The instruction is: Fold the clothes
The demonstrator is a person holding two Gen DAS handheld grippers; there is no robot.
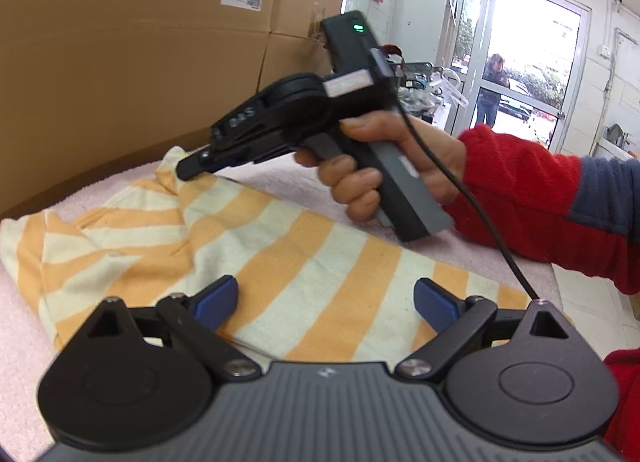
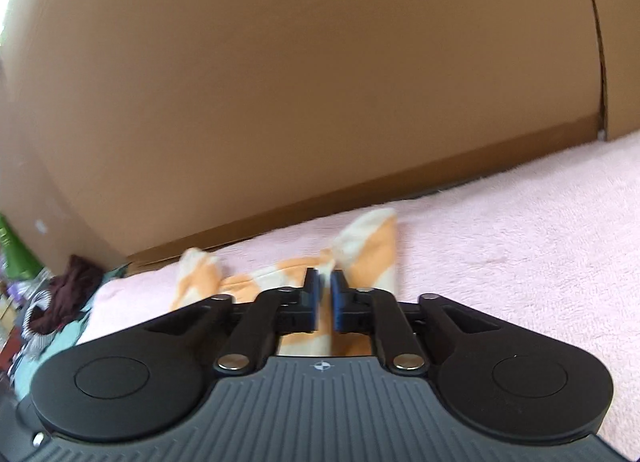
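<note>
The orange-and-cream striped garment (image 1: 248, 246) lies spread and partly rumpled on a table covered with a pink fleecy cloth (image 2: 520, 246), just in front of a large cardboard box (image 1: 140, 42) that stands along the far edge.

In the left wrist view, the left gripper (image 1: 325, 298) sits low over the near edge of the garment with its blue pads (image 1: 218, 296) wide apart; striped fabric shows between them, but neither pad presses on it.

The right gripper (image 1: 190, 168) is held in a person's hand (image 1: 384, 166), which wears a red sleeve (image 1: 532, 198) with a blue-grey band. It reaches toward the far corner of the garment near the box, its tips at a raised fold of the fabric. In the right wrist view, the right gripper's (image 2: 325, 294) pads stand nearly together with a thin strip of striped cloth between them, so it is clamped on the garment, and the corner of the fabric stands up just beyond the tips.

A black cable (image 1: 480, 198) runs from the right gripper down toward the left one. A heap of dark and pale clothes (image 2: 60, 302) lies off the left end of the table in the right wrist view
</note>
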